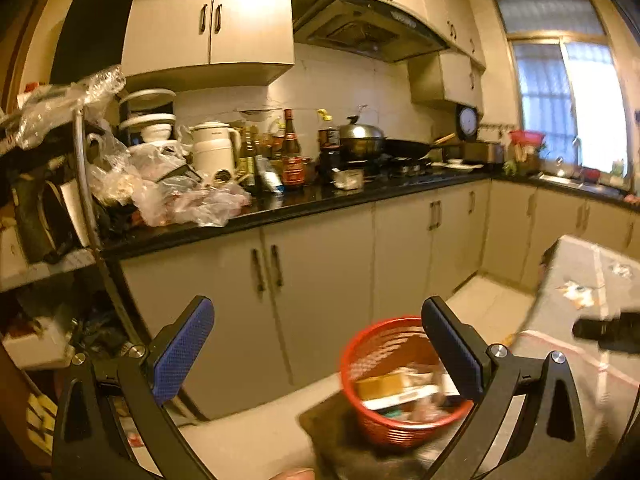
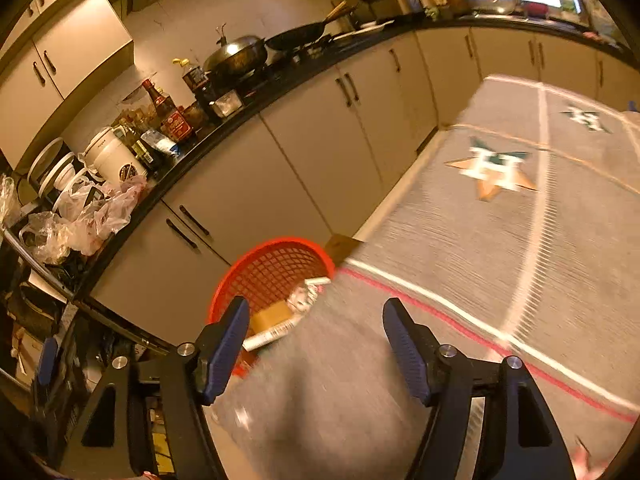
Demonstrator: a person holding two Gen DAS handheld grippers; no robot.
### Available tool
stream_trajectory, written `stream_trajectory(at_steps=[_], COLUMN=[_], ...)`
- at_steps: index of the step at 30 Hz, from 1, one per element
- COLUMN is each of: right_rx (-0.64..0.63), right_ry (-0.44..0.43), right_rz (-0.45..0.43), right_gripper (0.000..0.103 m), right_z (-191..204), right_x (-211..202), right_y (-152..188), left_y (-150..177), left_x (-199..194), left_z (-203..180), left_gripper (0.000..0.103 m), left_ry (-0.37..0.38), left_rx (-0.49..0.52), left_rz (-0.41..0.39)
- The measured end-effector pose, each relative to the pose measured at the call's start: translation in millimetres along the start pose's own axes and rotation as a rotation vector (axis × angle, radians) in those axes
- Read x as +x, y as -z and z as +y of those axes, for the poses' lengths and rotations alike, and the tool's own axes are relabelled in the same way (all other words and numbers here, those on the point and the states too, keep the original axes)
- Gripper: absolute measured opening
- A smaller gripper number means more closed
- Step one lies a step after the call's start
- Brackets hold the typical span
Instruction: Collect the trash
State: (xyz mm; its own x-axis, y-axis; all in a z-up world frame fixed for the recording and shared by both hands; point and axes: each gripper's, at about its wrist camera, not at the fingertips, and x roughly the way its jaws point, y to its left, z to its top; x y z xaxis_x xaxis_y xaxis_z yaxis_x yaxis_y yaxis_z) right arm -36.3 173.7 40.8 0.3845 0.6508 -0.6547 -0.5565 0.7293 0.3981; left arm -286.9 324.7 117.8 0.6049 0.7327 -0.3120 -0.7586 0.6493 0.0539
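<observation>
A red mesh basket point(image 1: 384, 432) stands on the floor in front of the cabinets, against the table's corner. It holds trash: a yellow box point(image 1: 380, 386) and a flat white carton point(image 1: 404, 398). My left gripper point(image 1: 318, 346) hangs above and left of the basket, open wide with nothing between its blue pads point(image 1: 184, 344). In the right wrist view the red basket point(image 2: 276, 276) is just ahead with the yellow box point(image 2: 272, 314) in it. My right gripper point(image 2: 316, 346) is open over the grey tablecloth point(image 2: 460, 240) near its corner, with nothing held.
Beige cabinets point(image 1: 320, 280) under a black counter point(image 1: 304, 204) crowded with plastic bags point(image 1: 192, 204), bottles, a kettle and pans. A cluttered metal shelf point(image 1: 84, 184) stands at the left. A dark blurred shape point(image 1: 608, 332) hovers over the table at the right.
</observation>
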Motion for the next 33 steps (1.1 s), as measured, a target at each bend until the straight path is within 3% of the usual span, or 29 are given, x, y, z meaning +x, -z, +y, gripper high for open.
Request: stream_trajectory(at_steps=[14, 24, 33], right_rx=[-0.034, -0.100, -0.152], right_ry=[0.067, 0.107, 0.149], right_rz=[-0.136, -0.197, -0.237], right_gripper=[0.077, 0.079, 0.082], right_z=[-32, -27, -14], right_x=[-107, -133, -143], right_y=[70, 105, 125], left_y=[6, 17, 30], left_x=[-55, -82, -80], left_z=[-32, -53, -52], left_gripper=[0.103, 0.103, 0.103], left_ry=[-0.001, 0.027, 0.056], left_rx=[0.013, 0.080, 0.088], left_rz=[0.059, 0.080, 0.124])
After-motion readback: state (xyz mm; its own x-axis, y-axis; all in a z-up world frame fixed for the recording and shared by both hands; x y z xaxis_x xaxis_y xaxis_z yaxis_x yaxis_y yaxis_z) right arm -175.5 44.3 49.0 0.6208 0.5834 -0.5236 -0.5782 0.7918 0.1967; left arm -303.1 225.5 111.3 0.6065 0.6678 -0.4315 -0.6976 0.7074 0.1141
